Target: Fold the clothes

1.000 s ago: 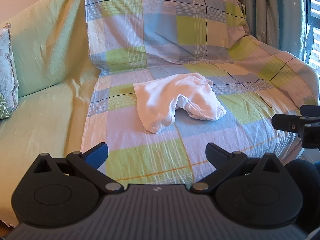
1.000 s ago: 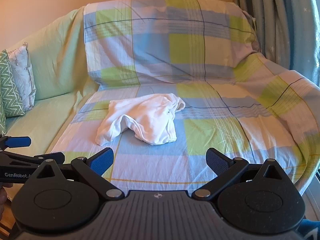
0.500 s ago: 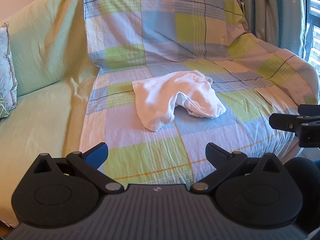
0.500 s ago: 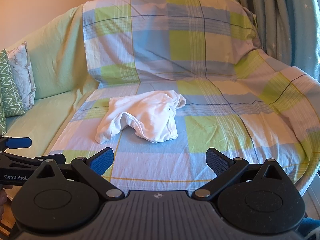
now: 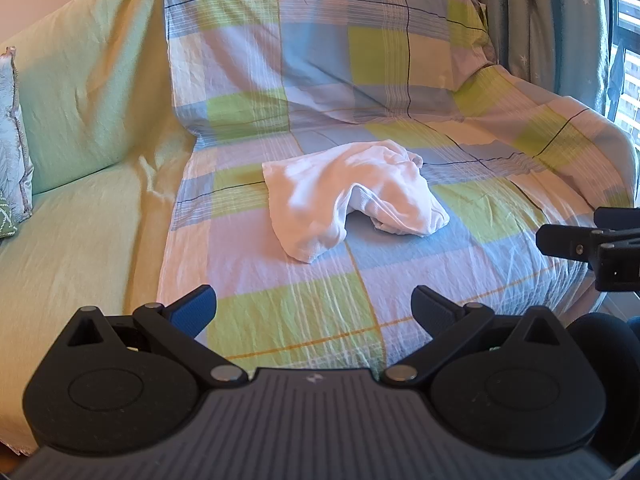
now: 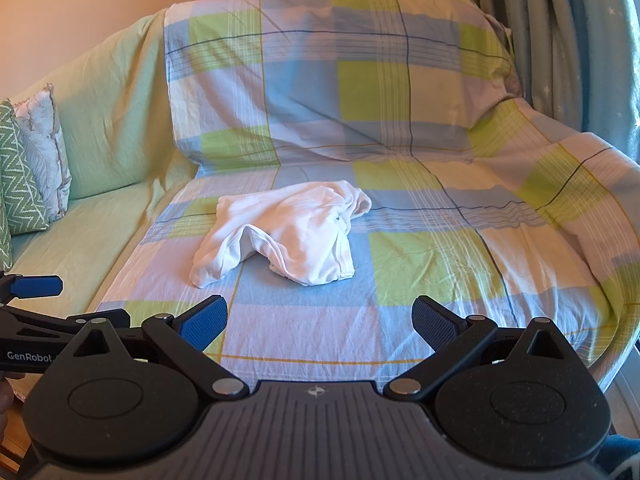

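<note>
a: where was the white garment (image 5: 352, 196), and in what state?

b: it lay bunched on the seat of the sofa (image 5: 92, 208), on the checked cover (image 5: 360, 92) and roughly at the middle of it. it was not folded. the cloth was humped into an arch, with one lobe toward each hand-held gripper and a hollow between them. no sleeve or collar could be told apart for certain.

a: state of each hand-held gripper?

b: the left hand-held gripper (image 5: 314, 308) was spread wide with nothing between its fingers. the right hand-held gripper (image 6: 319, 320) was likewise wide apart and empty. both were held short of the seat's front edge, well apart from the garment. judged from this, the open setting suited an approach, one unit per side of the cloth.

a: materials?

b: the garment appeared to be a soft knit, with a stitched hem visible in the right wrist view; it would likely sag and slide when lifted. the cover was a thin woven sheet, wrinkled, in blue, green and pale squares. the plain green fabric beside it was also creased. the gripper pads (image 6: 204, 322) were ribbed blue and black.

a: progress?

b: folding had not yet begun.
</note>
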